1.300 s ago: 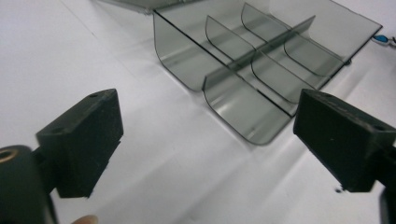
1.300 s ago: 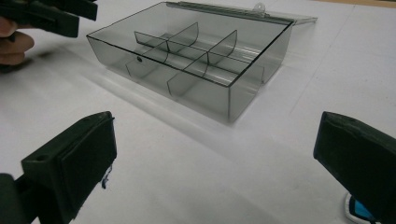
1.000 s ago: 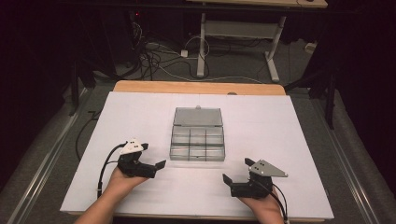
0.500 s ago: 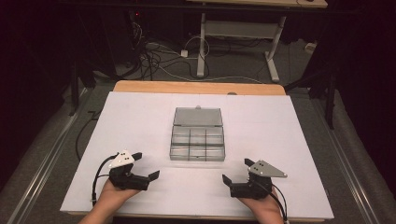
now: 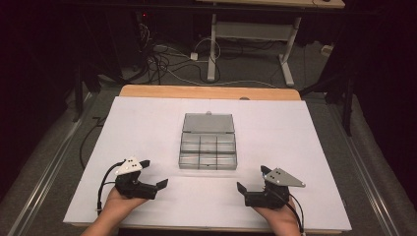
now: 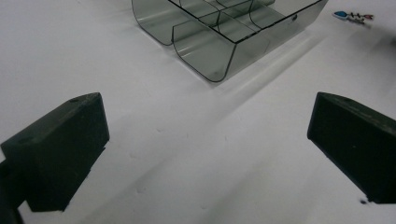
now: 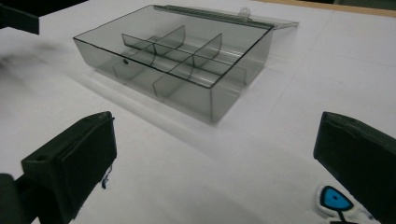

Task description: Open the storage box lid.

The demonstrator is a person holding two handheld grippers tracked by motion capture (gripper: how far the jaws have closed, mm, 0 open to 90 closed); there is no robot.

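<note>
While the clear smoky plastic compartment box (image 5: 208,142) sat open at frame centre, the left gripper (image 5: 153,174) and right gripper (image 5: 250,179) rested below it, jaws wide, holding nothing.

the left gripper (image 5: 156,173) has drawn back from the clear compartment box (image 5: 208,147), from close beside its near left corner to well apart from it, toward the table's near edge, jaws spread wide
</note>
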